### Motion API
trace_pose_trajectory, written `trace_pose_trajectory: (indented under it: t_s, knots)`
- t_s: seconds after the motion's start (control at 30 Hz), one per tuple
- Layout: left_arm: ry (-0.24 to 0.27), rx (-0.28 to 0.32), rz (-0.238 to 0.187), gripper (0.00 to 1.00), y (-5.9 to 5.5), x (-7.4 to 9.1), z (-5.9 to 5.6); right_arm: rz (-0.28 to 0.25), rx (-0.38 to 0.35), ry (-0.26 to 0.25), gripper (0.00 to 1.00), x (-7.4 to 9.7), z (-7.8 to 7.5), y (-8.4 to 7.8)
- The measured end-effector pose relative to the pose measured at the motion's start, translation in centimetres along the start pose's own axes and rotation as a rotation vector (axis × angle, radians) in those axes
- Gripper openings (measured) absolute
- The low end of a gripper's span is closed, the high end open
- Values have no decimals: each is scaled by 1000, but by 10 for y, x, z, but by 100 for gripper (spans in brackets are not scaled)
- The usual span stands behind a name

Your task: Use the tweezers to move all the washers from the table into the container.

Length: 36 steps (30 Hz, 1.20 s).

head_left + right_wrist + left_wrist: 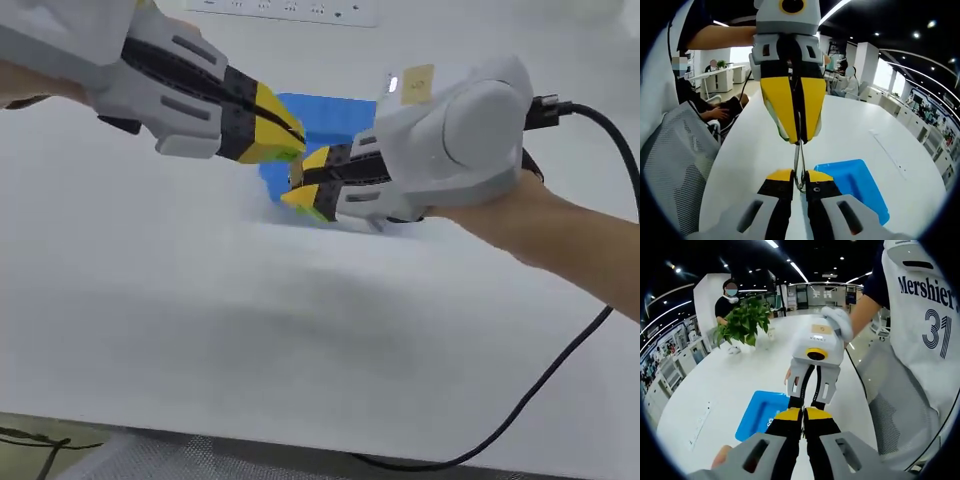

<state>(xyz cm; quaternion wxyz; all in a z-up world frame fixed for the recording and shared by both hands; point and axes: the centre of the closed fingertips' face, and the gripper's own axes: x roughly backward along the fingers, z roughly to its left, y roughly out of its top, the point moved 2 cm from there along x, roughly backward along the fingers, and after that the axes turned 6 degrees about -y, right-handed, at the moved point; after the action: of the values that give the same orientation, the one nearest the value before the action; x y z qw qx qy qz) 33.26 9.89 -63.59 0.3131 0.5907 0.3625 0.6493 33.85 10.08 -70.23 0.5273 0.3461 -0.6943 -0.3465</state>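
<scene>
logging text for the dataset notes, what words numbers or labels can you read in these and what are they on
"Mershier": on the person's white jersey, left gripper view; the edge of the picture cuts off the end of the word.
"31": on the same jersey, below the name.
Yellow label on top of the right gripper: too blurred to read in the head view, and its print is too small to read in the left gripper view.

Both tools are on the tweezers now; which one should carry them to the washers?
Right, probably. The tweezers lie along the right tool, rounded end between its tips; the left tool grips only their far end, head-on.
</scene>
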Motion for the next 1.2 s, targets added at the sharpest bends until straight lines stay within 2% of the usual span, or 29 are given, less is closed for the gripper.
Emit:
trace_pose_trajectory:
  t_s: [0.2, 0.4, 0.53, 0.67, 0.7, 0.83, 1.2]
  knots:
    - [9, -34, -13, 5, 18, 2, 13, -21, 13, -49, 10, 12, -19, 9]
    - [15, -66, -9, 5, 28, -1, 28, -21, 11, -85, 10, 17, -37, 9]
    - [13, -80, -5, 5, 28, -6, 37, -10, 19, -99, 10, 18, -48, 4]
    - [19, -89, 5, 5, 24, -11, 47, 2, 13, -105, 10, 13, -56, -3]
    - [39, -114, 17, 5, 21, -11, 53, 7, 11, -108, 10, 11, -59, -5]
    - [30, -90, 16, 5, 15, -14, 61, 11, -4, -111, 10, 2, -71, -14]
    - [8, -18, 23, 5, -12, -27, 79, 47, -10, -72, 10, -16, -77, -38]
